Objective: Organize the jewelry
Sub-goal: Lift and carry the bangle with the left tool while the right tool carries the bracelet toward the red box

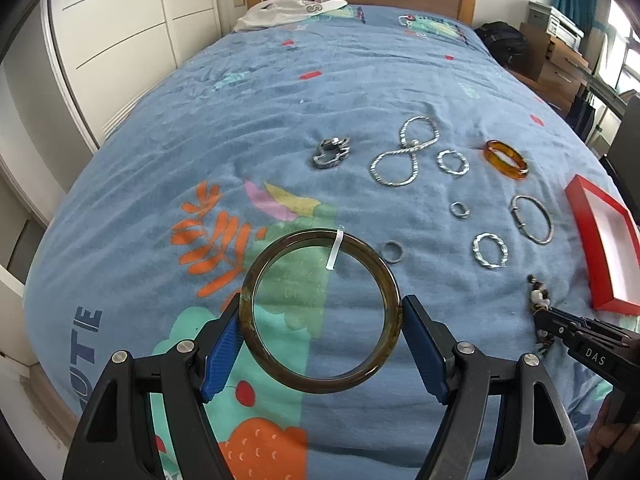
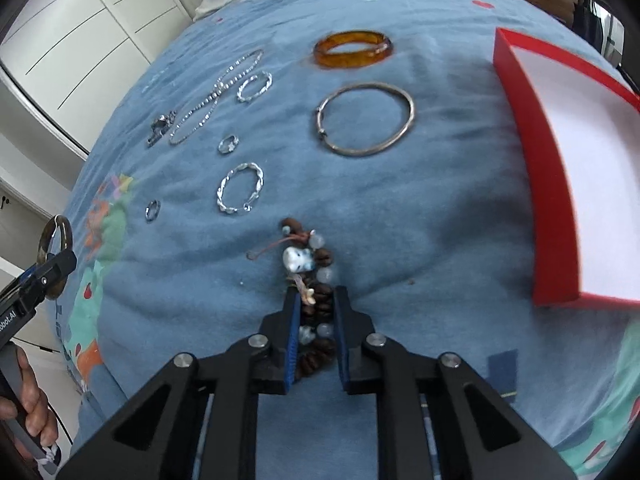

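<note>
A: Start from the red box [image 2: 536, 184]. What's lying around it?

B: On the blue bedspread [image 1: 240, 128] just beside it sit the silver bangle [image 2: 366, 120] and amber bangle [image 2: 352, 49]; the small rings are well apart from it.

A: And the tools?

B: The left gripper [image 1: 320, 320] stands wide, its pads bracing the dark bangle [image 1: 320, 312], lifted. The right gripper [image 2: 316, 300] is nearly closed around the beaded bracelet [image 2: 314, 280] near the box.

A: So the step?

B: Picking up, I'd judge. Next: lift, carry both over the box's rim, release.

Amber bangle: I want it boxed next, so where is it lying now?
In the right wrist view the amber bangle lies on the blanket beyond the thin silver bangle, left of the red box.
</note>
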